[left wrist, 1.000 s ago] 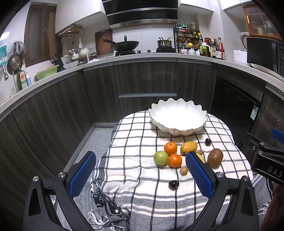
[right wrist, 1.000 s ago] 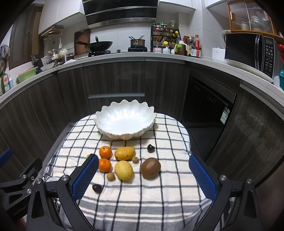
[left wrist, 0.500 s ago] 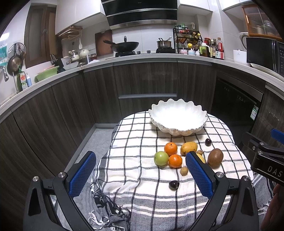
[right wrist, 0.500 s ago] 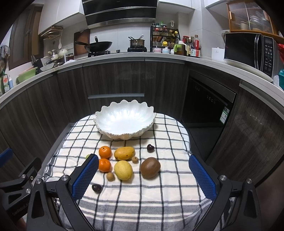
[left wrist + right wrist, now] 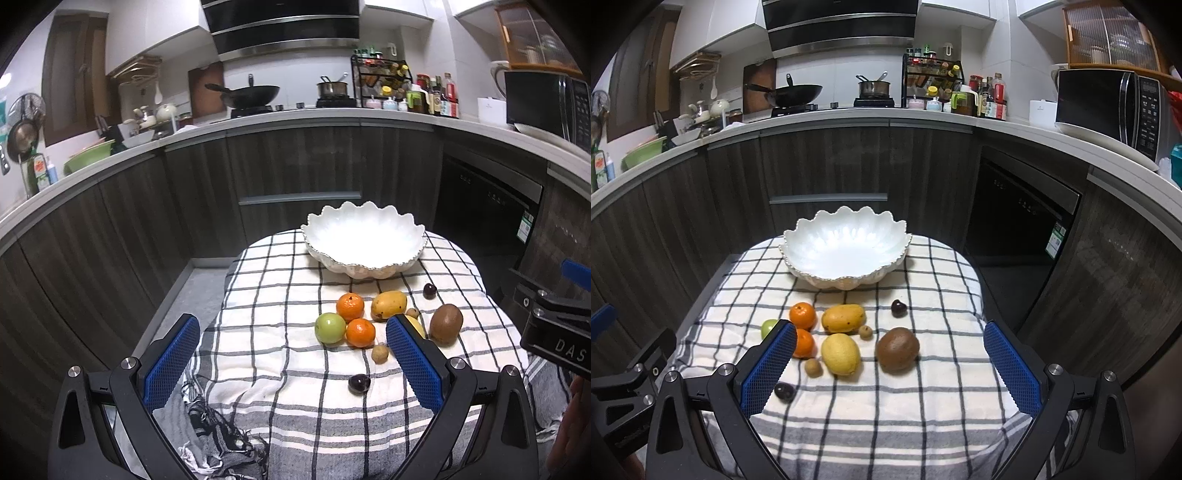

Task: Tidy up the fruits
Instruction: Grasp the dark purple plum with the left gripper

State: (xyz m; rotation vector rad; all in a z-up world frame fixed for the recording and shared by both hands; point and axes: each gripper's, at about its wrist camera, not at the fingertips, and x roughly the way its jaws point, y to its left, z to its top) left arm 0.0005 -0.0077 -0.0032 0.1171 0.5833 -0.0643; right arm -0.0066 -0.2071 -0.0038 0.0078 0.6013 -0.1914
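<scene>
**Both grippers spread above the cloth, all fruit outside the bowl**

My left gripper (image 5: 293, 354) hangs over the near edge of the checked cloth (image 5: 280, 295), fingers wide apart with nothing between them. My right gripper (image 5: 890, 363) is just as wide and empty, hovering above the fruit cluster.

Nearest my right fingers I see a dark plum (image 5: 784, 391), a small brown fruit (image 5: 813, 367), a lemon (image 5: 841, 353) and a kiwi (image 5: 897, 349). Behind them lie a mango (image 5: 844, 318), two oranges (image 5: 802, 315) (image 5: 804, 343) just beside each other, a green apple (image 5: 330, 328) by the nearer orange, and a second dark plum (image 5: 898, 308) off to the right.

The white scalloped bowl (image 5: 846, 251) sits at the far end of the cloth with no fruit in it. Beyond are dark cabinets (image 5: 827, 170) and a microwave (image 5: 1108, 105).
</scene>
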